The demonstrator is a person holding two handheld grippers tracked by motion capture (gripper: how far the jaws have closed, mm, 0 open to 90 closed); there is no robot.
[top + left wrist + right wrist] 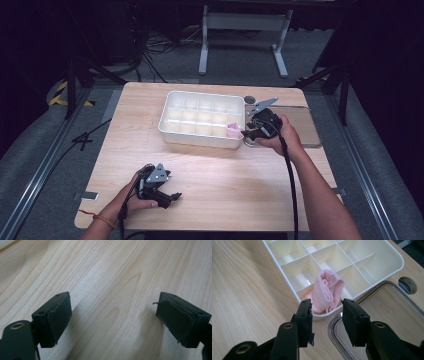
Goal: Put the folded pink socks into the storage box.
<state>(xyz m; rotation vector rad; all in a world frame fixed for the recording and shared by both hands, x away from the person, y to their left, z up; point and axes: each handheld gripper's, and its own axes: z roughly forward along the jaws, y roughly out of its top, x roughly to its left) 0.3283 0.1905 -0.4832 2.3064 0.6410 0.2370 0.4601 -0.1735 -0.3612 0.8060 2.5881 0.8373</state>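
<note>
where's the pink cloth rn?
The pink cloth stands rolled in the corner compartment of the white divided tray, at its near right end in the high view, just beyond the right gripper.

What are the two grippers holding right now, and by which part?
Nothing. The right gripper has open jaws just short of the rolled pink cloth standing in a corner compartment of the white tray. The left gripper is open over bare table.

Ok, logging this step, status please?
Right hand-held gripper open, clear of pink cloth. Cloth sits in white tray corner compartment. Left hand-held gripper open, empty. Nothing obstructing.
</note>
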